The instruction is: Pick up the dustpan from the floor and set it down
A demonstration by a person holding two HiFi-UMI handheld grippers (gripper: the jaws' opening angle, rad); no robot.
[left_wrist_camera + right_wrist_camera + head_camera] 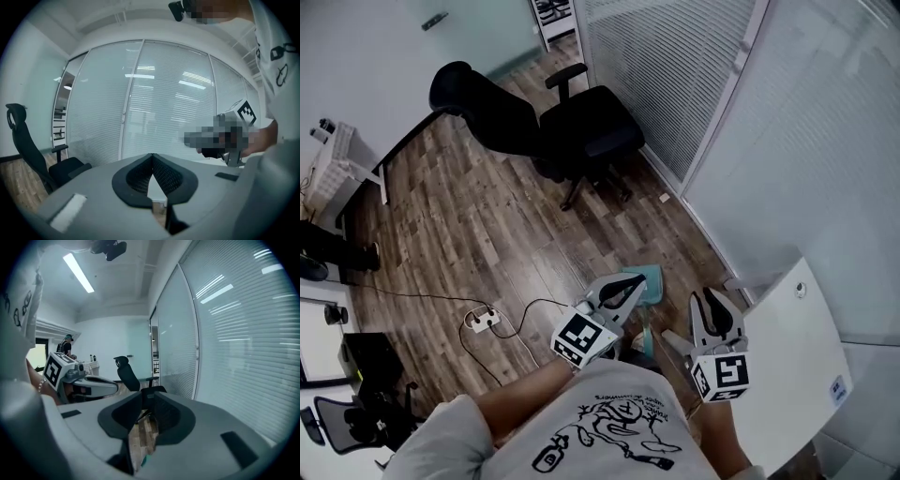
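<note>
Teal dustpan (649, 279) lies on the wood-plank floor (487, 234), close by the glass wall w/ blinds (675, 75). In the head view it shows btwn the two grippers; neither has it. Left gripper (152, 158): fingers closed tip to tip, nothing in them, aimed near level at the blinds. Right gripper (143, 404): fingers a narrow gap apart, empty, only floor and the black office chair (129, 373) showing through. Both are held up by the person's chest, prob. clear of the pan, so no lift is under way. Pan looks like thin, smooth plastic, flat and light. Finger pads are dark ribbed rubber in matt grey shells.
</note>
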